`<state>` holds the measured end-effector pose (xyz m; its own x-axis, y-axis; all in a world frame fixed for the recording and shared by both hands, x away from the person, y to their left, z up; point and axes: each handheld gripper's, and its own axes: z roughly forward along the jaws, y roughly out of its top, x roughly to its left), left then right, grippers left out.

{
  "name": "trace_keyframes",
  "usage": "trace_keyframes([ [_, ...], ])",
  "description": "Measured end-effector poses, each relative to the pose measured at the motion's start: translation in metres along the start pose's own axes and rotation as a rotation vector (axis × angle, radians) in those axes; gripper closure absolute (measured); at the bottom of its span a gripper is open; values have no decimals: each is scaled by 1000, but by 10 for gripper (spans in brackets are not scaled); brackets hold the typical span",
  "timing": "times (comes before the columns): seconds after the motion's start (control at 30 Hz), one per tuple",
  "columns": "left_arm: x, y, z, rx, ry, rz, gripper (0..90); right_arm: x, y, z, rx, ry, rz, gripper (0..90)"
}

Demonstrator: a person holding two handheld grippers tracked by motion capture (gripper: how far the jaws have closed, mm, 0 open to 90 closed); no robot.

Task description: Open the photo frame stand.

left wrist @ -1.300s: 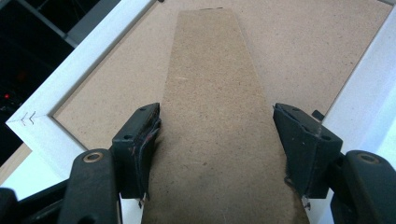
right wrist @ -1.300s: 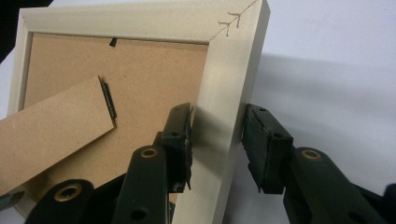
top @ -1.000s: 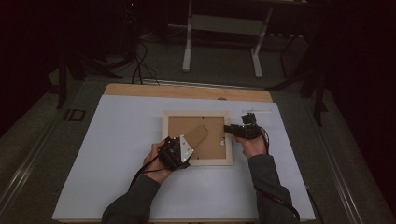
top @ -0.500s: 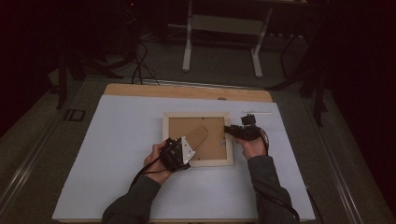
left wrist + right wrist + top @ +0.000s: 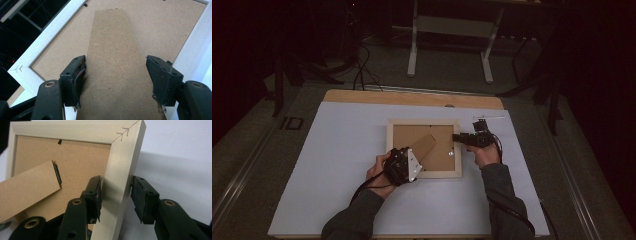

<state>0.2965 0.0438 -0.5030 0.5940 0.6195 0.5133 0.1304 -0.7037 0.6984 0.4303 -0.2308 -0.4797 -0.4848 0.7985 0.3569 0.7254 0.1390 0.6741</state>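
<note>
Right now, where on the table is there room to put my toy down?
The white sheet has a big bare patch left of the picture frame, out to the table's left edge. There is a smaller bare strip between the frame's top rail and the wooden strip at the far edge. It is crowded around the frame, where the left tool and right tool work.

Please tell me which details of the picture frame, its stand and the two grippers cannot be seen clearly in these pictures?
- Front of the picture frame: it lies face down in the high view.
- Left gripper: whether its pads press the stand; the stand's lower end is cut off by the bottom edge.
- Right gripper: whether its pads touch the frame's rail; too small in the high view.
- Silver piece on the backing: too small.
</note>
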Motion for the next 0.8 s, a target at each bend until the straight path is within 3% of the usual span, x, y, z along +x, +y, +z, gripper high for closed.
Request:
trace_keyframes([
  [0.17,0,-1,-2,-19,8,19,353,-7,4,0,31,65,20,531],
  [0.23,0,-1,-2,-24,2,14,353,-9,4,0,33,92,24,556],
  [0.37,2,-2,-2,-30,-11,4,352,-11,4,-2,31,101,34,589],
  [0.4,2,-2,-2,-30,-12,2,352,-14,2,-5,22,121,50,608],
  [0.47,4,-2,-1,-25,-22,-6,352,-13,1,-7,15,113,42,609],
  [0.8,16,-5,5,-1,-137,-123,325,-11,-3,-7,-11,102,42,608],
])
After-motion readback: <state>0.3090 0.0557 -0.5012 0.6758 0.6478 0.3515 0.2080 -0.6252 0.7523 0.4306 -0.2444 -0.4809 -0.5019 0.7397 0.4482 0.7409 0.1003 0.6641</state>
